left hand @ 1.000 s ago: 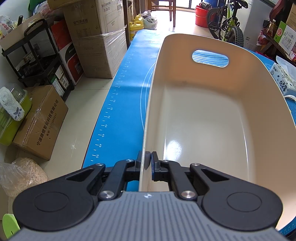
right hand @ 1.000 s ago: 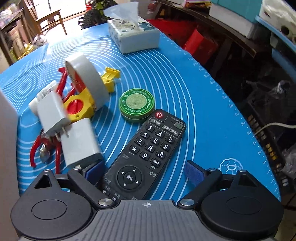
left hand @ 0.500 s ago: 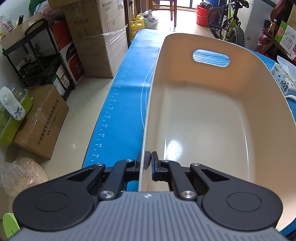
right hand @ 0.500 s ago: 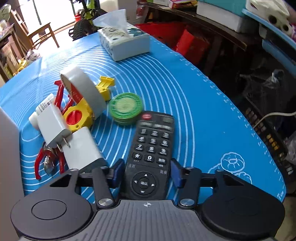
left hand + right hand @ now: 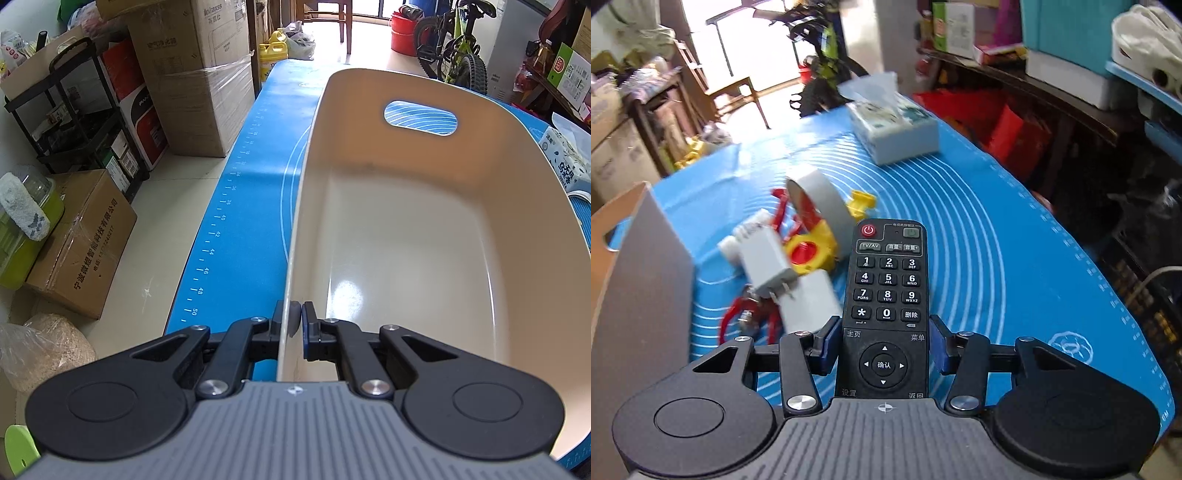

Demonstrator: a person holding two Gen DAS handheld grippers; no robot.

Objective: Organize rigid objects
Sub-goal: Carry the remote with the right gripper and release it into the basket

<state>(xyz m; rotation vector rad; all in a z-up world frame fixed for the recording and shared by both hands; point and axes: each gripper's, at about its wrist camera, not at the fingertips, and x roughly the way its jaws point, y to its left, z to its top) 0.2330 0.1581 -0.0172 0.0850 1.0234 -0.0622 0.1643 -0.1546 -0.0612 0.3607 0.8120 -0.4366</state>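
Left gripper [image 5: 293, 320] fingers nearly together — right gripper [image 5: 884, 341] fingers apart, level, both clamped.

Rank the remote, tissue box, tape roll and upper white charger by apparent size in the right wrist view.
1. remote, though nearest the camera
2. tissue box
3. tape roll and upper white charger: too alike to rank.

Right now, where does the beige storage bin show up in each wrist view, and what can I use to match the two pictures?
Left wrist view: the beige storage bin fills the centre and right; the left tongs are shut on its near rim.
Right wrist view: only the bin's outer wall shows, at the left edge, beside the right tongs gripping the remote control.
Shared landmark: the tissue box on the blue mat.
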